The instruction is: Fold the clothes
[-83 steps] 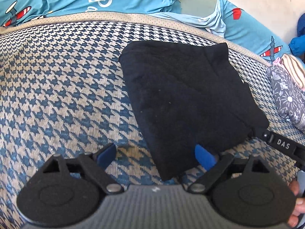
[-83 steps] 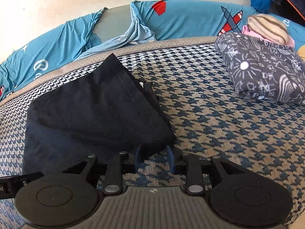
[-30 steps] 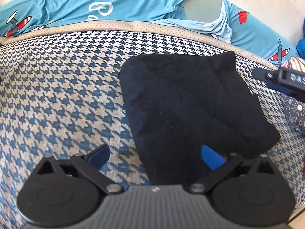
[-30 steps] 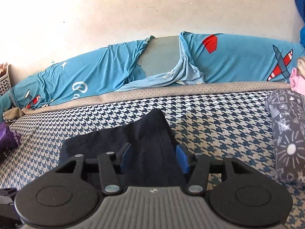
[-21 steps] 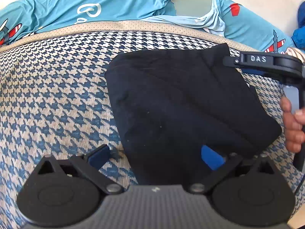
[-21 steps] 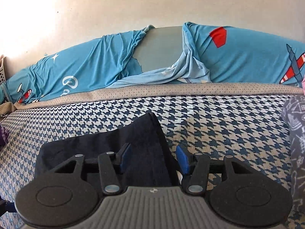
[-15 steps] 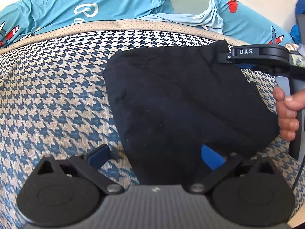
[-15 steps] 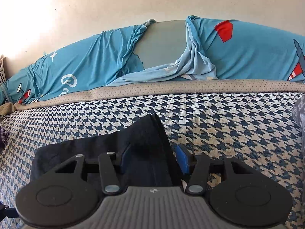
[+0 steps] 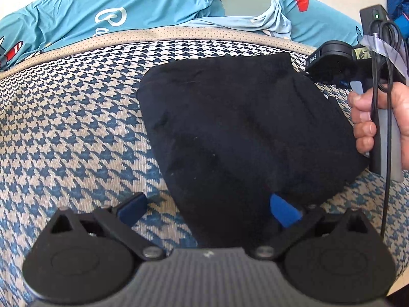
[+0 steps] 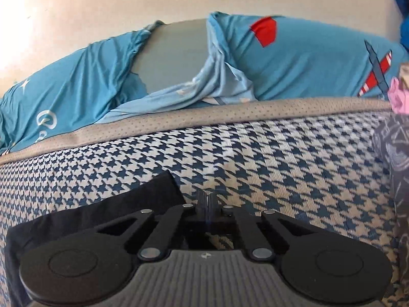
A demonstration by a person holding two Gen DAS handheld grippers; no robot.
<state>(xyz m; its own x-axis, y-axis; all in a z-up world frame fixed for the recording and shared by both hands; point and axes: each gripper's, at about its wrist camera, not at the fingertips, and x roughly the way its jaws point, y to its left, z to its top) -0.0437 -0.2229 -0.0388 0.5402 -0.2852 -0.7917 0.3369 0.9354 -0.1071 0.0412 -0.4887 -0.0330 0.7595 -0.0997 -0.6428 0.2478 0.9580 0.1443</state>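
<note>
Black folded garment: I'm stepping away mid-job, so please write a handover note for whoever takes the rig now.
Left gripper: open, its fingers either side of the black folded garment's near corner, not gripping.
Right gripper: jaws have just closed shut beside the garment's far corner; no cloth shows between them.
Garment lies flat on the blue-and-white houndstooth mattress; a grey patterned folded piece sits to the right.
Done: garment folded to a compact shape.
Left: probably re-grip the far corner, then a last fold or stacking.
</note>
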